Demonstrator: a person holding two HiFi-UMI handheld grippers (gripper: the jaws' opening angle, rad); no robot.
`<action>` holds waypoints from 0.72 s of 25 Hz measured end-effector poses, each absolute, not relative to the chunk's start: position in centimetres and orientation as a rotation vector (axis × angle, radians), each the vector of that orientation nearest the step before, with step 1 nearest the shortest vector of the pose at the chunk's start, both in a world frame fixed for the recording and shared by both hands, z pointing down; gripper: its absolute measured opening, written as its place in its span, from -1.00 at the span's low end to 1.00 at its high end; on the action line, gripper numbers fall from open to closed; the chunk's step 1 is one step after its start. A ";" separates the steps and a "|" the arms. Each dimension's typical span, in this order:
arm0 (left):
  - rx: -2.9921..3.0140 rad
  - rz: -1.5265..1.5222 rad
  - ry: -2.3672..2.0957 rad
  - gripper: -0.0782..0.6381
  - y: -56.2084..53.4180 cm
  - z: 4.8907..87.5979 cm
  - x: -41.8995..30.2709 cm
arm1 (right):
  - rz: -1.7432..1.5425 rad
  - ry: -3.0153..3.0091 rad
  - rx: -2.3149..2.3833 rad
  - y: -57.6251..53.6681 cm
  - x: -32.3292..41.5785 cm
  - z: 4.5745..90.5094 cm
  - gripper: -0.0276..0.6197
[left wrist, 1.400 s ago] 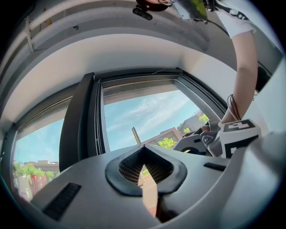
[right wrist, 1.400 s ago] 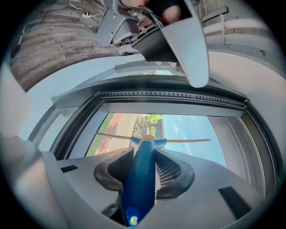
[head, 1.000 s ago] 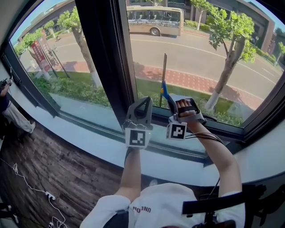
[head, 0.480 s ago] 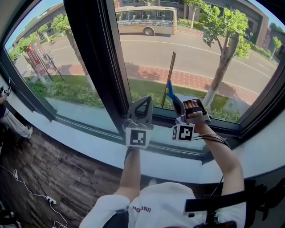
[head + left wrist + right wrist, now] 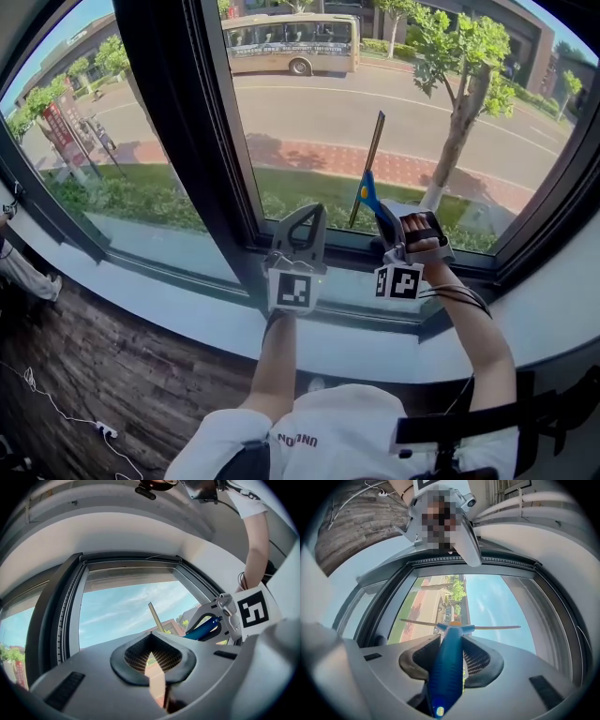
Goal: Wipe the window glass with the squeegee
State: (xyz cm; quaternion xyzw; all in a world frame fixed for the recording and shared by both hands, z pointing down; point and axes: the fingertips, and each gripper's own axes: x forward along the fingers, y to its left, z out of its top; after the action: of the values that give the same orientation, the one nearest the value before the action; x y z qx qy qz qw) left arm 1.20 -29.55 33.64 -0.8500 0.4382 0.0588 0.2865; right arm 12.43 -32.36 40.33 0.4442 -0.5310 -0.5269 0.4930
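Window (image 5: 309,103), one squeegee (image 5: 367,195) perhaps touching, two tools (image 5: 305,216) (image 5: 382,223)

The squeegee (image 5: 367,194) has a blue handle and a long thin blade. The blade stands almost upright, slightly tilted, before the lower part of the clear window glass (image 5: 300,122).

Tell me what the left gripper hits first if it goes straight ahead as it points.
Probably the window glass: the left gripper aims at the pane with nothing between, the squeegee off to its right. Depth is unclear.
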 end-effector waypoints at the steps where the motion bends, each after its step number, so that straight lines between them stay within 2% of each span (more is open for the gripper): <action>1: -2.275 0.156 1.166 -0.78 -29.5 33.6 1.5 | -1.274 -1.287 1.080 -32.2 12.8 40.3 -0.47; 18: -2.303 0.192 1.084 -0.78 -29.3 33.5 6.2 | -1.228 -1.243 1.123 -30.0 19.2 39.9 -0.47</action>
State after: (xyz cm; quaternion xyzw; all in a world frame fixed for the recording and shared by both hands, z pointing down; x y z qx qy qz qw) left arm 6.24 -29.34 33.51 -0.8634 0.4065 0.0719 0.2901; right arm 19.22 -30.04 39.86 0.4658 -0.5158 -0.5093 0.5075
